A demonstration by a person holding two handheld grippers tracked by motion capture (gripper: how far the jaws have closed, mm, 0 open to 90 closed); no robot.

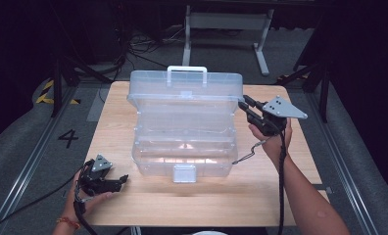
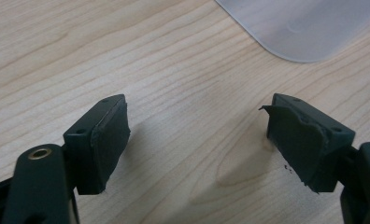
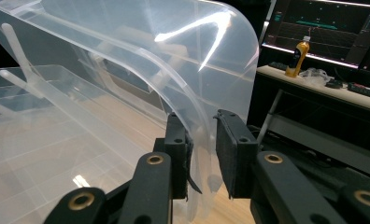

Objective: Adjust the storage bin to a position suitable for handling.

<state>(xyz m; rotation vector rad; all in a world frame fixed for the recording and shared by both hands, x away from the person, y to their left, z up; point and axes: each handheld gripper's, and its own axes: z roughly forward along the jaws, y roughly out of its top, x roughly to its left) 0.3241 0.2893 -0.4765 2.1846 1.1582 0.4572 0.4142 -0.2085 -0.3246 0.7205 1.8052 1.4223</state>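
One wooden table [image 1: 290, 200] takes up the middle of the high view. On it, at the centre of the frame, stands one clear plastic storage box [image 1: 184, 142], the only item there. The box is see-through and frosted, with rounded corners; its one lid [image 1: 184, 88] stands raised at the back, carrying one white handle [image 1: 187, 71] on top, and one pale latch [image 1: 184, 172] sits on the front wall. Two grippers are at work. The right gripper [image 1: 245, 104], at the right of centre, has its jaws either side of the lid's curved edge [image 3: 199, 140], one pad on it and a narrow gap at the other. The left gripper [image 1: 122, 179], lower left, is released over bare wood.
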